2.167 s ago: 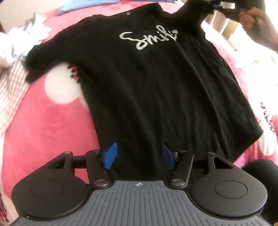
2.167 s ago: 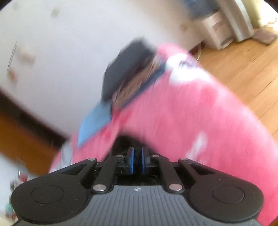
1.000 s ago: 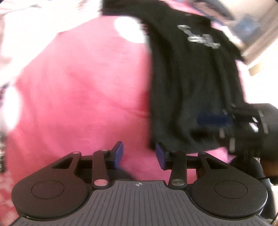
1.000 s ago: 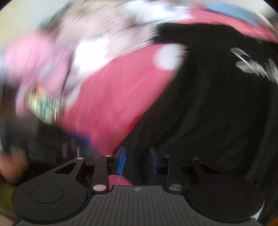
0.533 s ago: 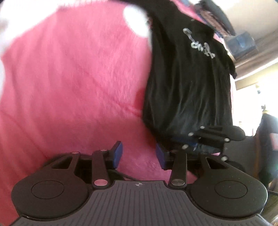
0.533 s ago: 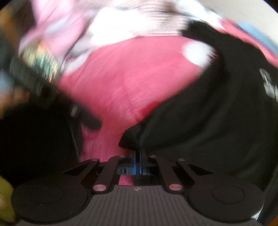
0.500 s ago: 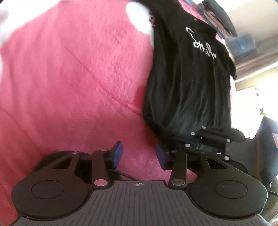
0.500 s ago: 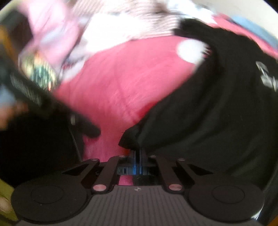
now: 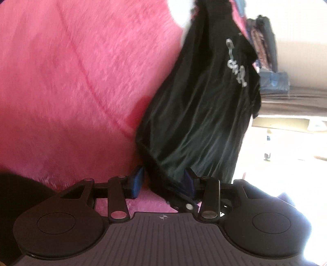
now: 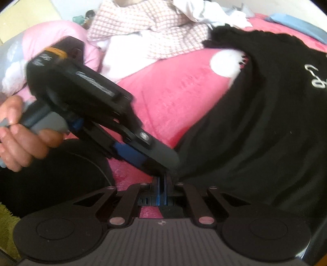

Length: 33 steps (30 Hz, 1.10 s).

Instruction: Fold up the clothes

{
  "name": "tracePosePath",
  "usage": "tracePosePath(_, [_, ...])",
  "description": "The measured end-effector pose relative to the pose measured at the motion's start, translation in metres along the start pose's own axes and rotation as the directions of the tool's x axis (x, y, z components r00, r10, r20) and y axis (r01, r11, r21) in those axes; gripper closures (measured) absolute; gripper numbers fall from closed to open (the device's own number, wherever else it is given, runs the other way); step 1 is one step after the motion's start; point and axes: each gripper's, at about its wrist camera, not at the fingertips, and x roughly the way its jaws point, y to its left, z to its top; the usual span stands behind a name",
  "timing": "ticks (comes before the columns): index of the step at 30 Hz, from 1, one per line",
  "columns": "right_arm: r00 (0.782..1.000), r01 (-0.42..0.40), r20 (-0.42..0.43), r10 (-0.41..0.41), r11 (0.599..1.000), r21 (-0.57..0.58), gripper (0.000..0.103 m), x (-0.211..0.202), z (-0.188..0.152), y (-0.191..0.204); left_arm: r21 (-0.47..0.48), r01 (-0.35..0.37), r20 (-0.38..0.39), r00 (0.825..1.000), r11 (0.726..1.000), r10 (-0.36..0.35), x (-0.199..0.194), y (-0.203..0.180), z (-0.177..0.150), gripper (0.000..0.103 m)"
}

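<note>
A black T-shirt with white script lies on a pink blanket. Its near hem corner runs between the blue pads of my left gripper, which stand apart without pressing the cloth. A finger of the right gripper shows just under that corner. In the right wrist view my right gripper is shut on the hem corner of the T-shirt. My left gripper, held by a hand, reaches in from the left and covers that corner.
A checked cloth, white clothes and a blue cloth lie at the blanket's far side. A stack of dark folded clothes sits beyond the shirt. A dark shape fills the near left.
My right gripper closed on the shirt's hem corner and has stayed there. The left gripper sank and rolled toward the same corner, so the hem now lies between its pads.
</note>
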Motion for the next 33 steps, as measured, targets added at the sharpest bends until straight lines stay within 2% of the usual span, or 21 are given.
tracePosePath(3, [1.000, -0.005, 0.016, 0.005, 1.000, -0.007, 0.100, -0.004, 0.000, 0.003, -0.033, 0.000, 0.005, 1.000, 0.999, 0.000, 0.004, 0.002, 0.000, 0.064])
tracePosePath(6, [0.999, -0.004, 0.033, 0.005, 1.000, -0.012, 0.100, -0.009, 0.000, 0.006, -0.054, 0.016, 0.025, 1.000, 0.998, -0.015, 0.003, 0.005, 0.000, 0.072])
tracePosePath(8, [0.999, -0.002, 0.040, 0.003, 1.000, -0.007, 0.100, -0.011, 0.001, 0.006, -0.071, 0.040, 0.032, 0.999, 0.997, -0.038, 0.003, 0.007, 0.000, 0.084])
tracePosePath(11, [1.000, 0.008, 0.029, -0.008, 1.000, -0.010, 0.099, -0.013, 0.001, 0.008, -0.071, 0.045, 0.043, 0.998, 0.997, -0.042, 0.000, 0.009, 0.000, 0.095])
tracePosePath(16, [0.999, 0.039, -0.004, -0.039, 0.999, -0.020, 0.097, -0.021, 0.005, 0.006, -0.037, 0.018, 0.073, 0.997, 0.999, -0.016, -0.007, 0.011, -0.003, 0.098])
tracePosePath(18, [0.997, 0.079, -0.004, -0.079, 0.996, -0.030, 0.096, -0.031, 0.009, -0.003, -0.008, -0.006, 0.084, 0.996, 1.000, 0.007, -0.008, 0.008, -0.007, 0.099])
tracePosePath(23, [0.972, 0.230, 0.044, -0.230, 0.973, 0.018, 0.096, -0.042, 0.045, -0.053, 0.108, -0.126, 0.154, 0.982, 0.986, 0.109, -0.012, -0.006, -0.021, 0.101])
tracePosePath(27, [0.953, 0.278, 0.103, -0.284, 0.958, 0.066, 0.096, -0.030, 0.095, -0.092, 0.162, -0.215, 0.213, 0.961, 0.963, 0.179, -0.017, -0.017, -0.035, 0.101])
tracePosePath(30, [0.949, 0.281, 0.129, -0.286, 0.958, 0.058, 0.096, -0.012, 0.130, -0.107, 0.187, -0.270, 0.248, 0.943, 0.945, 0.220, -0.020, -0.023, -0.045, 0.101])
tracePosePath(33, [0.950, 0.278, 0.123, -0.287, 0.957, 0.083, 0.096, 0.011, 0.159, -0.120, 0.178, -0.293, 0.261, 0.935, 0.939, 0.242, -0.023, -0.022, -0.050, 0.101])
